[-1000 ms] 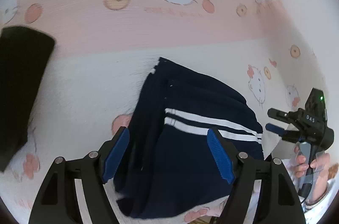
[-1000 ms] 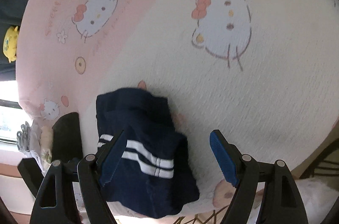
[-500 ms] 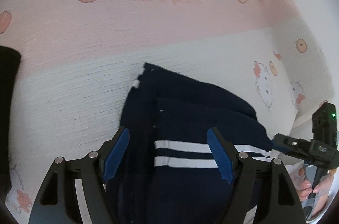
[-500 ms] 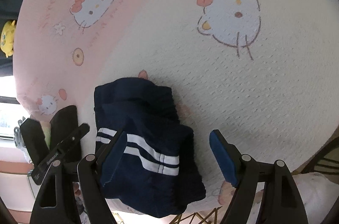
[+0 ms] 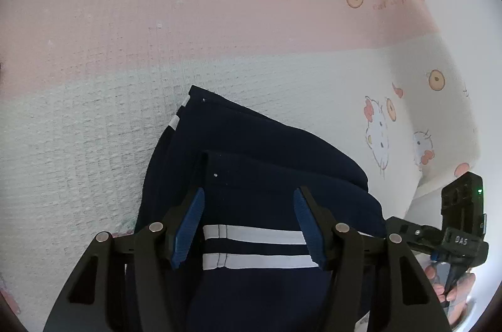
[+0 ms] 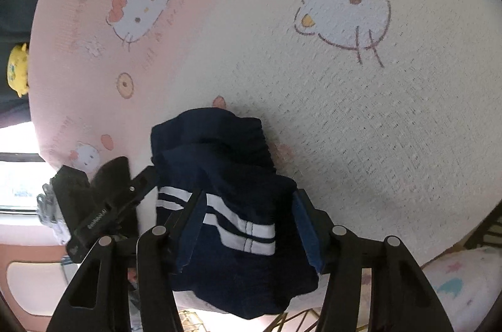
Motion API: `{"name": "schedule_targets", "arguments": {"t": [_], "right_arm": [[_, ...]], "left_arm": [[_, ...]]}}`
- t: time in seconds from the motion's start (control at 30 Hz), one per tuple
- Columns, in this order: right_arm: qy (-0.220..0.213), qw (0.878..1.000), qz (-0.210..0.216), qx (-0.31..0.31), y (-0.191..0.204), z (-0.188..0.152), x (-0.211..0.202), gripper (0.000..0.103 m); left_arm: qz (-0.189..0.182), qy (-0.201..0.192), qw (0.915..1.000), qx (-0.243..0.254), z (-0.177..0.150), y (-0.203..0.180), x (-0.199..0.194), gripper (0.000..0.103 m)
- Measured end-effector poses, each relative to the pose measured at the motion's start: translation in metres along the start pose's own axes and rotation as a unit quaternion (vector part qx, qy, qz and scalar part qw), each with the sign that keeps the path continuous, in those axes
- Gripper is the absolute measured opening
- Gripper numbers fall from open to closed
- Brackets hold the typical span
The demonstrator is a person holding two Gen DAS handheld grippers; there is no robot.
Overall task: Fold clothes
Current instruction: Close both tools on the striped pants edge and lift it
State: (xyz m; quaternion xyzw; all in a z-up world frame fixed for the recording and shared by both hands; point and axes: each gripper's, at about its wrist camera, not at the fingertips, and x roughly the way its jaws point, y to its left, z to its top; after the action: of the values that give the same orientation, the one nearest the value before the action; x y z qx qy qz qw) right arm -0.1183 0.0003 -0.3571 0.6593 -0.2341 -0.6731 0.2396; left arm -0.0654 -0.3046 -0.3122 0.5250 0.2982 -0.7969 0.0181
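1. Your left gripper [image 5: 248,225] and right gripper [image 6: 248,230], jaws just narrowed but not yet pinching, straddle the navy striped shorts [image 5: 266,175].
2. The shorts lie folded at the near edge of the Hello Kitty bedsheet [image 5: 94,118], directly beneath both grippers, stripes running left-right.

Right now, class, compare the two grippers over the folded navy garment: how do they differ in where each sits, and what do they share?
The left gripper straddles the navy garment with cloth outside both its fingers; the right gripper sits at the garment's corner, its right finger by the cloth's edge. Between the left's fingers the white stripes run level; between the right's they slant. Shared: blue pads, jaws just closing, neither visibly pinching cloth.
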Motion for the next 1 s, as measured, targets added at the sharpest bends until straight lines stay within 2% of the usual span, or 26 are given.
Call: {"name": "schedule_targets", "arguments": {"t": [0.13,0.23,0.27,0.33,0.4,0.5,0.57,0.7,0.8,0.93,1.0], "right_arm": [[0.005,1.0,-0.013,0.002,0.001,0.002,0.006,0.056],[0.001,0.999,-0.033,-0.014,0.008,0.003,0.01,0.05],[-0.001,0.999,-0.042,-0.026,0.011,0.003,0.011,0.046],[-0.005,0.997,-0.061,-0.047,0.018,0.003,0.015,0.039],[-0.011,0.994,-0.081,-0.067,0.023,0.002,0.018,0.035],[-0.021,0.989,-0.109,-0.095,0.031,0.0,0.021,0.03],[-0.033,0.987,-0.111,-0.111,0.037,-0.002,0.017,0.028],[-0.067,0.982,-0.092,-0.15,0.051,-0.009,0.002,0.028],[-0.092,0.978,-0.066,-0.176,0.062,-0.01,-0.006,0.028],[-0.1,0.978,-0.072,-0.167,0.061,-0.003,0.001,0.028],[-0.098,0.979,-0.078,-0.159,0.059,0.002,0.005,0.028]], "left_arm": [[0.018,0.001,0.9997,0.018,-0.001,-0.007,0.004,0.057],[0.036,-0.006,0.9982,0.047,-0.004,-0.017,0.006,0.054],[0.046,-0.01,0.9971,0.06,-0.005,-0.02,0.006,0.05],[0.068,-0.012,0.9943,0.081,-0.007,-0.026,0.009,0.029],[0.081,-0.013,0.9922,0.094,-0.009,-0.031,0.011,0.016],[0.083,-0.022,0.9927,0.085,-0.011,-0.031,0.007,0.01],[0.082,-0.031,0.9933,0.075,-0.012,-0.03,0.003,0.008],[0.076,-0.057,0.9918,0.085,-0.011,-0.035,-0.019,0.005],[0.086,-0.082,0.9868,0.11,-0.005,-0.045,-0.041,0.005],[0.072,-0.091,0.9877,0.105,0.001,-0.049,-0.056,0.005],[0.083,-0.088,0.9856,0.118,0.005,-0.048,-0.052,0.005]]}}
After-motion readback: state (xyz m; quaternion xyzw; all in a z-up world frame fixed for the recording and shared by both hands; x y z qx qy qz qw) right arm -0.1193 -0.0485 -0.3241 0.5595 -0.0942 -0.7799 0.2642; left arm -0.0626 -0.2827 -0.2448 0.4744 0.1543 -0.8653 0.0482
